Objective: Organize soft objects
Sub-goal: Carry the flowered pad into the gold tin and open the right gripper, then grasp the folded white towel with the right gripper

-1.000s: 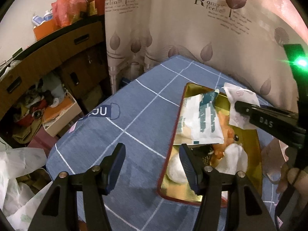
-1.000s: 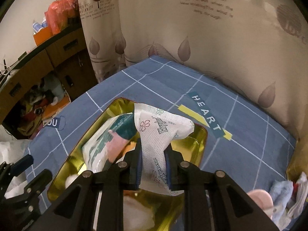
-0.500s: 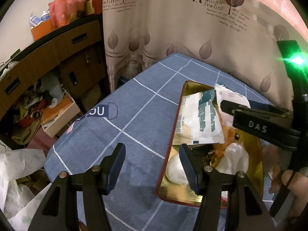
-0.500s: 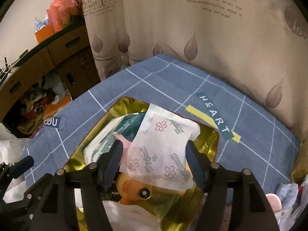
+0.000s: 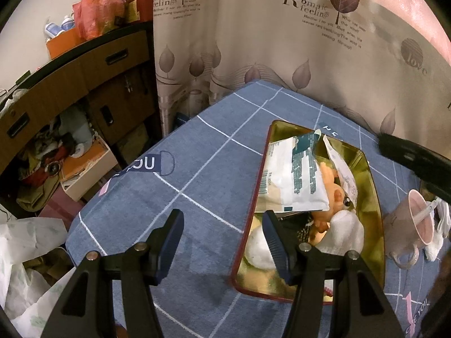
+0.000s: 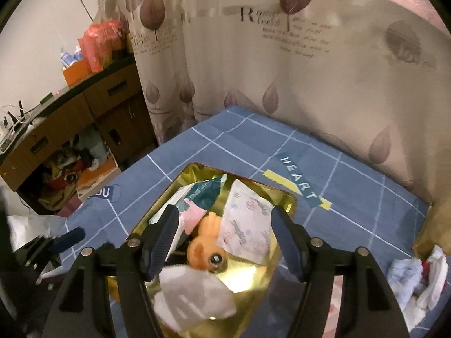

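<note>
Filling one gold tray (image 6: 287,201): two packets, one orange toy (image 6: 204,249).

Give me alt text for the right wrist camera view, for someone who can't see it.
The right gripper hangs with open, empty jaws over a gold tray on a blue grid tablecloth. In the tray lie a flower-print white packet, a teal-and-white packet, an orange toy and white cloth. A leaf-print curtain hangs behind.

The left gripper (image 5: 222,238) points steeply downward at the near left with its jaws wide apart and nothing between them; the right gripper (image 6: 225,235), tilted down too, stands empty, its jaws having just been opening
</note>
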{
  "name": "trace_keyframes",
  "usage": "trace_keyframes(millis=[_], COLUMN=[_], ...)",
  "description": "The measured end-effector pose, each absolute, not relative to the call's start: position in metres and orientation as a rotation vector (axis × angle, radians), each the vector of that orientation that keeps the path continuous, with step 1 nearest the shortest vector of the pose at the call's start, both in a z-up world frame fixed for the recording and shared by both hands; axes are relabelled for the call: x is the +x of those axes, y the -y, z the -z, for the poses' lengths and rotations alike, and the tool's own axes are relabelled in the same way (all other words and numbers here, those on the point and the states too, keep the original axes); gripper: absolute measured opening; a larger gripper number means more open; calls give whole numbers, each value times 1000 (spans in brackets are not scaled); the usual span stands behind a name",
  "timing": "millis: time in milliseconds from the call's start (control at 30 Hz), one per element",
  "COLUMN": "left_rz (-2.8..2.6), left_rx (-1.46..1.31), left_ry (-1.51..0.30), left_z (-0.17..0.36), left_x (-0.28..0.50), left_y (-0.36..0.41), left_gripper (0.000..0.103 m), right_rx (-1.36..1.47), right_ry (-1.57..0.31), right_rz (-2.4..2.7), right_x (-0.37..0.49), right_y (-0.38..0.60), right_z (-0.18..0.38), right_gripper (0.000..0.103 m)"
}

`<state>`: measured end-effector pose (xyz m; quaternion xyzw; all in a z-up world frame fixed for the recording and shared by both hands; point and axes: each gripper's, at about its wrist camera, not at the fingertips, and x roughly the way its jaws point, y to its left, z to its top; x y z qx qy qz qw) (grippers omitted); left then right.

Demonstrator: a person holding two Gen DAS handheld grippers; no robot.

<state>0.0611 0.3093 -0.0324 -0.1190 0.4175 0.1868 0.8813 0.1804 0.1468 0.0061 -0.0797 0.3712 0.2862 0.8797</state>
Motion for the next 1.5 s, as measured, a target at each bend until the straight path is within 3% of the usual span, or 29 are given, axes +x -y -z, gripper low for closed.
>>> trace_keyframes(millis=[233,367,667,1067,1133,1200,1233,1500], left_rz=[-399,-403,-406,-415,-419,-424,-426,-448], left_rx=[-263,-251,-218,-178,-167,-161,-158,-70], left_ry=[-867,-862,-864,-885,-888,-892,-893,-856], left_z=[32,31,31,36,37,38,39,28], left_x=[59,58,58,62,63,63,64,62], left_y=[-313,-310,-304,-298,-297,-296,-295,-277], left_gripper=[59,59,59,59,59,59,59,59], right_rx=[-143,-120,-20,16,-25,-66,-79,-25], right_ry=[-710,-692,-748,-841,-835,-831,-826,-790], right_rz=[-526,-429,-100,-19,0,9,10,-35], right_x=[148,144,175,210,214,216,217,207], right_y=[-80,-23,127,167,163,158,156,166], right_z=[-25,-28,-4,50,56,60,62,60], right_gripper=[66,76,76,76,75,55,52,41])
